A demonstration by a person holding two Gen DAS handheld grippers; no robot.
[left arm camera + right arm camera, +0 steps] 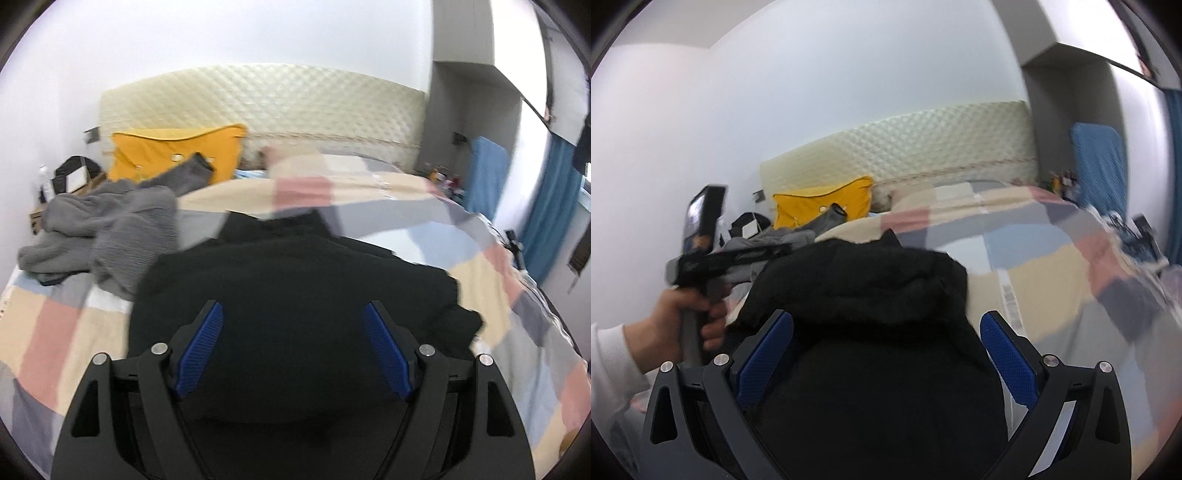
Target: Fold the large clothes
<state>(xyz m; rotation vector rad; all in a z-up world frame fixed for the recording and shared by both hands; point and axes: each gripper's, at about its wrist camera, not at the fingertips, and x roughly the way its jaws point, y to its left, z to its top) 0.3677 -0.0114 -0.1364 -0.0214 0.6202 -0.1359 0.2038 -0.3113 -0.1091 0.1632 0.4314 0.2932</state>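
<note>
A black garment [295,280] lies bunched on the patchwork bed cover [461,280]. My left gripper [293,314] is open, its blue pads wide apart, just above the garment's near part. In the right wrist view the same black garment [871,295] fills the lower middle. My right gripper [884,325] is open with the cloth lying between and under its jaws. The left gripper's body [713,258] shows at the left, held by a hand in a white sleeve.
A crumpled grey garment [107,221] lies on the bed to the left. A yellow pillow [177,155] leans on the quilted headboard [277,107]. A bedside table with clutter [70,177] stands at far left. Blue curtains [550,206] hang at right.
</note>
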